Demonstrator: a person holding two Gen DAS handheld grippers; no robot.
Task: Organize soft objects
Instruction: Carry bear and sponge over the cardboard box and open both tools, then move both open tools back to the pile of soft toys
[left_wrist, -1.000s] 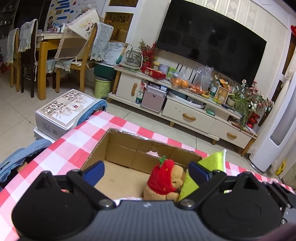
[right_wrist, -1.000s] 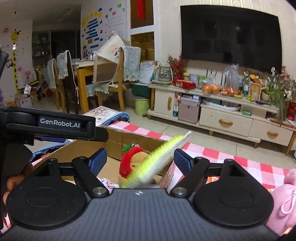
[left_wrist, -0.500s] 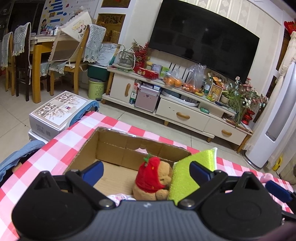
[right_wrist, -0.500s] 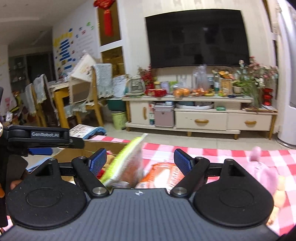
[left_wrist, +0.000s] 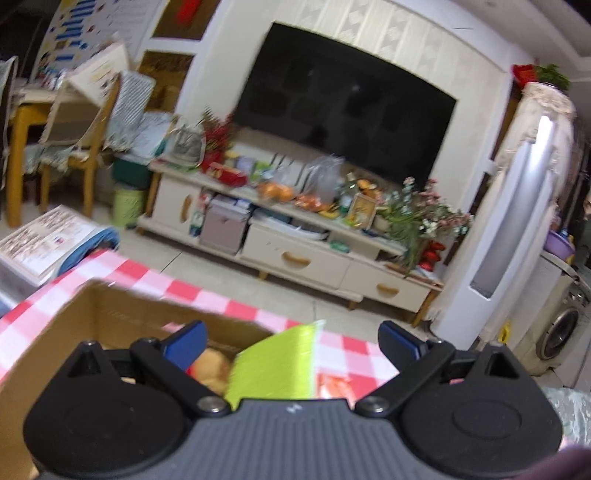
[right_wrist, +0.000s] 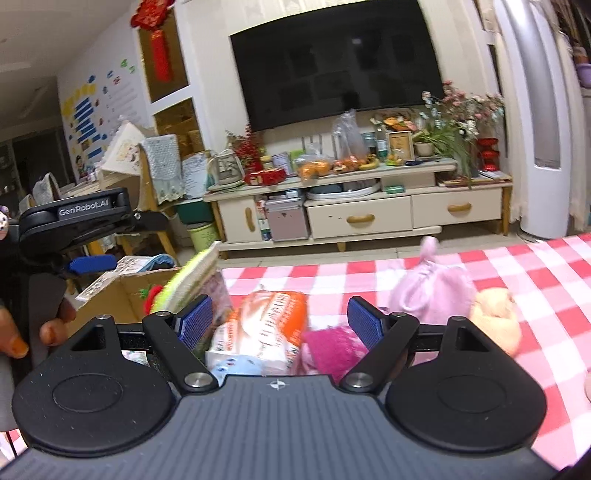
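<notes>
A cardboard box (left_wrist: 74, 325) sits on the red-checked table, holding a plush bear (left_wrist: 208, 371) with a red strawberry hat (right_wrist: 151, 295). A yellow-green sponge pad (left_wrist: 275, 365) leans upright at the box's right wall, also seen in the right wrist view (right_wrist: 184, 284). My left gripper (left_wrist: 291, 341) hovers open over the box's near right corner, holding nothing. My right gripper (right_wrist: 279, 325) is open above an orange-and-white packet (right_wrist: 269, 328) and a bright pink plush (right_wrist: 332, 349). A lilac-hatted plush toy (right_wrist: 432, 291) lies further right.
The left gripper's body (right_wrist: 74, 218) and a hand (right_wrist: 22, 332) stand left of the right gripper. The checked tablecloth (right_wrist: 535, 280) stretches right. Beyond the table's far edge are a TV cabinet (right_wrist: 369, 214), chairs (left_wrist: 85, 147) and a flat box (left_wrist: 40, 236) on the floor.
Both views swung right. My right gripper moved away from the box to over the packet and pink plush. The green pad stays leaning at the box wall.
</notes>
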